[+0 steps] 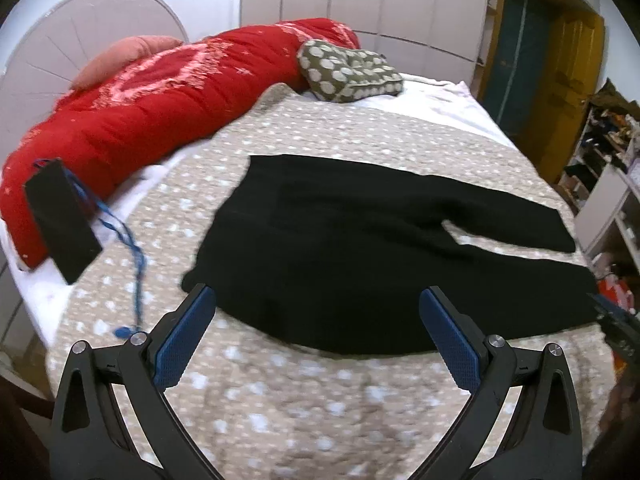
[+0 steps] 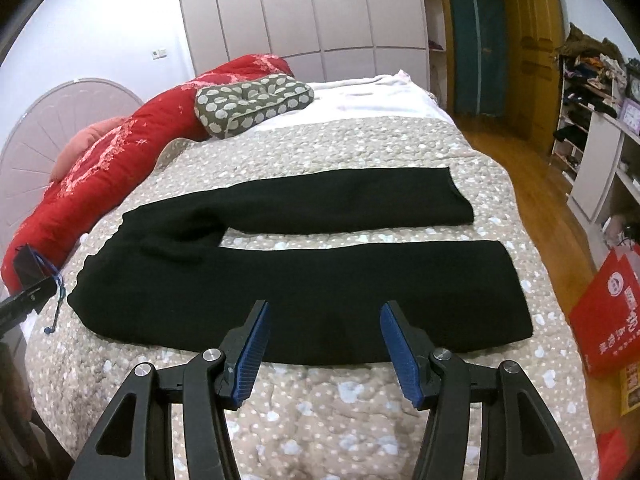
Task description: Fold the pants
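Black pants (image 2: 288,276) flat and unfolded on dotted bedspread (image 2: 320,412), legs parted; left gripper (image 1: 316,300) and right gripper (image 2: 324,312) spread wide, empty, above near edge; risk: pinching quilt with cloth, or one layer slipping, skewing fold.

Black pants (image 2: 304,280) lie flat on the spotted quilt (image 2: 360,148), right gripper (image 2: 323,316) jaws apart above.

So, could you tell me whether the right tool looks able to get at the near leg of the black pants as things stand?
Probably yes: the right tool is open over the near pant leg, which lies flat on the bedspread with nothing in between.
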A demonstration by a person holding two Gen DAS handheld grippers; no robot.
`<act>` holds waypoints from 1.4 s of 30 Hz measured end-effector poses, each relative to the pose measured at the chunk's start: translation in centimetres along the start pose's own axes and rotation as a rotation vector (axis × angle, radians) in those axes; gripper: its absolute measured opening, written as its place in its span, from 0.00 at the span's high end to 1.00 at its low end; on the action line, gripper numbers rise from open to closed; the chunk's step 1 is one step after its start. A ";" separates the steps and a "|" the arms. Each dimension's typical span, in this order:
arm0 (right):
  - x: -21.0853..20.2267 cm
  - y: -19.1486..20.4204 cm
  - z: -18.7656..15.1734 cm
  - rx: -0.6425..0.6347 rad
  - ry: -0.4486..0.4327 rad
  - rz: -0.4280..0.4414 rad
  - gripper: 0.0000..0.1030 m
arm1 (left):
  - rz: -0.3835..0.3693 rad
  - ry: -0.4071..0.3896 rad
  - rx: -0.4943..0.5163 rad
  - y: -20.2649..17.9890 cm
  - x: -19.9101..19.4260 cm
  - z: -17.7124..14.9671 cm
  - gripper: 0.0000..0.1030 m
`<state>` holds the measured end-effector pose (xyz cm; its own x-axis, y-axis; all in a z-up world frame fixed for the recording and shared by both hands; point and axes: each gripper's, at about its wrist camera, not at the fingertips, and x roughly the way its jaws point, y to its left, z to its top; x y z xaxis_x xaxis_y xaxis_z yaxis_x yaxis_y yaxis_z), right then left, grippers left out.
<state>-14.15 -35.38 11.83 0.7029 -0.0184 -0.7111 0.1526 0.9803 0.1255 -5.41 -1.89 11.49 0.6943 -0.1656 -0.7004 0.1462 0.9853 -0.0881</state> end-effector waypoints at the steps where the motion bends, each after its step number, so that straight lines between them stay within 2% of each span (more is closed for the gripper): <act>1: 0.1 0.1 0.1 -0.001 0.002 0.000 0.47 | -0.005 -0.004 0.002 -0.5 0.1 -0.3 0.01; 7: 1.0 0.7 0.3 -0.002 0.025 0.004 0.47 | -0.032 0.022 -0.007 -2.9 0.6 -0.3 0.01; 12: 1.8 1.3 0.2 -0.012 0.043 0.007 0.47 | -0.023 0.051 -0.006 -4.2 1.8 -0.4 0.01; 42: 4.8 2.9 -0.1 -0.015 0.102 0.026 0.47 | 0.020 0.106 -0.024 -3.0 4.8 -1.8 0.01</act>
<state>-10.41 -32.57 8.68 0.6319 0.0261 -0.7746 0.1242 0.9831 0.1345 -3.79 -5.60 7.08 0.6183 -0.1422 -0.7729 0.1152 0.9893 -0.0899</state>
